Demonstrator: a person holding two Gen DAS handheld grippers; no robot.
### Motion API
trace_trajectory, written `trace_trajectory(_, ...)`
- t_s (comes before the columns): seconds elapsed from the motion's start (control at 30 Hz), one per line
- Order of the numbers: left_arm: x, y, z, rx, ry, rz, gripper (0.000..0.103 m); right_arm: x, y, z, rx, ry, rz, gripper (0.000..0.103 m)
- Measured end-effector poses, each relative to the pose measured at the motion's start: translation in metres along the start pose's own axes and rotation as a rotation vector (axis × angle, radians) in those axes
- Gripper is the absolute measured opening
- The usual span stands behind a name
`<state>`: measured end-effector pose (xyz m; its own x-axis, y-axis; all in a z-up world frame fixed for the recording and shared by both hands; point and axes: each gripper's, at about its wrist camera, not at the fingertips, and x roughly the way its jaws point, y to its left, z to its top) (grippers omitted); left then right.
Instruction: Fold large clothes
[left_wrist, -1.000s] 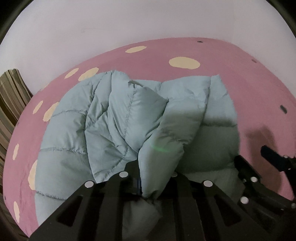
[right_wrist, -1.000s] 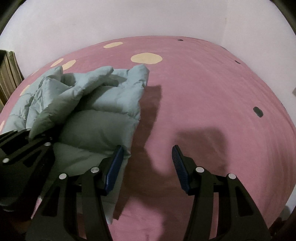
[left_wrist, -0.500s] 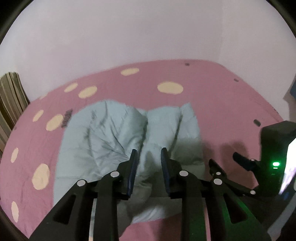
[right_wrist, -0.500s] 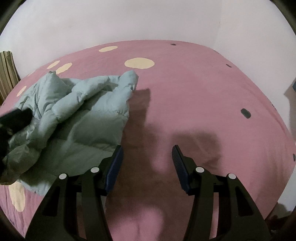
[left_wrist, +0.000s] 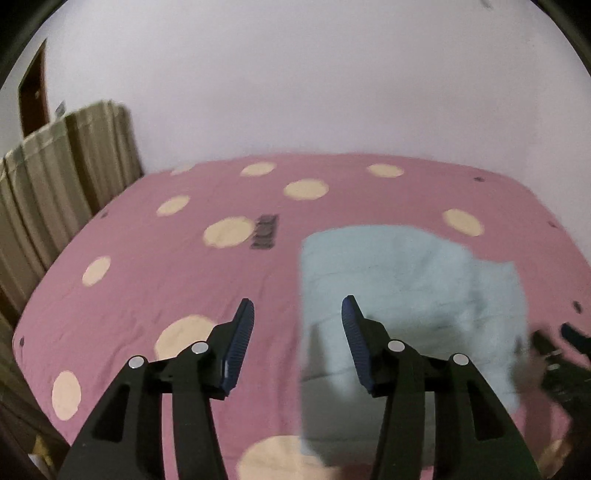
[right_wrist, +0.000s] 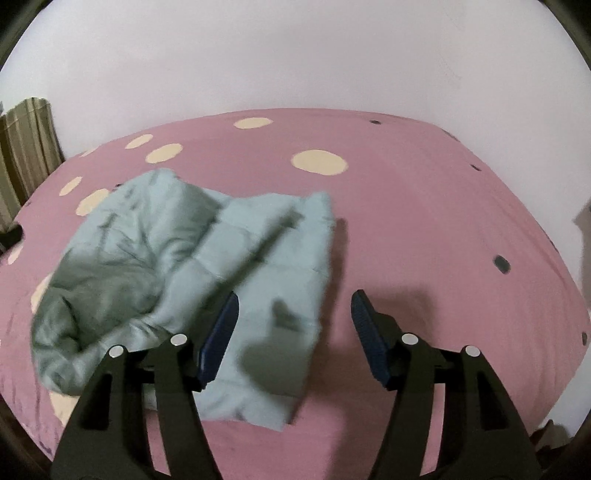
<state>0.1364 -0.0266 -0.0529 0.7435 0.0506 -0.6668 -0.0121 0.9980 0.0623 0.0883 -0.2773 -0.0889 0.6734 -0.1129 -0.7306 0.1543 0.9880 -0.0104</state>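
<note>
One puffy grey-blue jacket (right_wrist: 192, 273) lay bundled on the pink spotted bedspread (right_wrist: 424, 221), toward its near left part in the right wrist view, with one panel laid flat on the right and a rumpled heap on the left. A second before, the left gripper (left_wrist: 297, 325) had pinched a fold of it; now it hung wide open and empty above the bed, with the jacket just to its right. The right gripper (right_wrist: 293, 325) was also spread wide, holding nothing, over the jacket's right edge. That release suggested one fold was finished, though the lumpy left side probably needed smoothing. A striped curtain (left_wrist: 55, 177) hung at far left.
</note>
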Motion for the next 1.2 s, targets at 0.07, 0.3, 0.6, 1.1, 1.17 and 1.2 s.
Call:
trace_trajectory(0.07,0.018,0.015,-0.007,-0.033,0.039,0.004,0.05,0.001,0.011,0.005,0.001,0.011,0.04,0.064)
trace_trajectory(0.3,0.058,0.021,-0.034,-0.053,0.14,-0.029,0.05,0.021,0.059,0.015,-0.008,0.081,0.136,0.077)
trace_trajectory(0.6,0.075,0.012,-0.042,-0.031,0.158,-0.067,0.05,0.051,0.071,0.007,0.009,0.168,0.147,0.077)
trace_trajectory(1.1,0.07,0.005,-0.025,-0.006,0.148,-0.099,0.05,0.053,0.066,0.008,-0.008,0.183,0.175,0.004)
trace_trajectory(1.17,0.063,0.001,-0.02,-0.002,0.13,-0.114,0.05,0.05,0.057,0.01,-0.009,0.165,0.144,0.004)
trace_trajectory(1.2,0.061,-0.002,-0.017,0.004,0.122,-0.12,0.05,0.049,0.052,0.01,-0.008,0.159,0.134,0.003)
